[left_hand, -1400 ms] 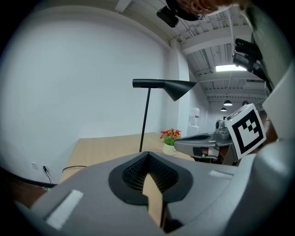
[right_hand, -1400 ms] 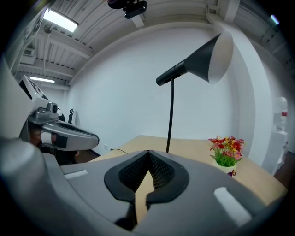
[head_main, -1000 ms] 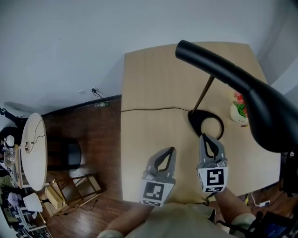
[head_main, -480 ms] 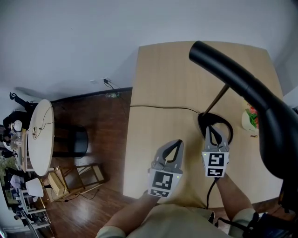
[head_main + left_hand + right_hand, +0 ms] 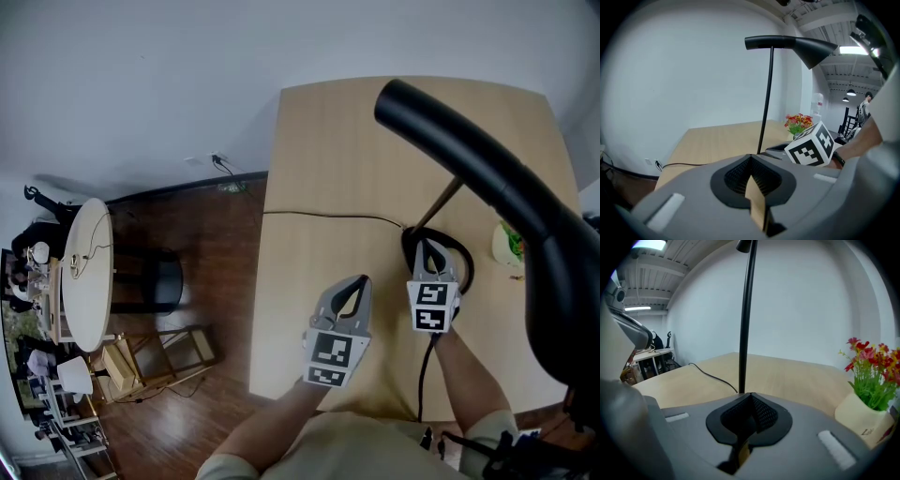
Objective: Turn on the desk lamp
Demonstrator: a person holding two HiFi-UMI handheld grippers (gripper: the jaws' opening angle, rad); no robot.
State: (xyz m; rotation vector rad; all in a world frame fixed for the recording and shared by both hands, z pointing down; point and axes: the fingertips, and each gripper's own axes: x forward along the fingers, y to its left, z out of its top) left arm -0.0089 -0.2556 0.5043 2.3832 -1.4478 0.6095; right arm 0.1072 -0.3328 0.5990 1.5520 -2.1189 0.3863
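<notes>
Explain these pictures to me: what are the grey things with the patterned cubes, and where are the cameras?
No robot: a person holds a two-jaw tool in each hand. The head view looks down from the person's head; the other two cameras ride on the tools, looking along their jaws. The left hand-held gripper and right hand-held gripper are both shut, holding nothing. On the wooden table stand a black desk lamp, its cord and a flower pot. The right one is at the lamp's base.
</notes>
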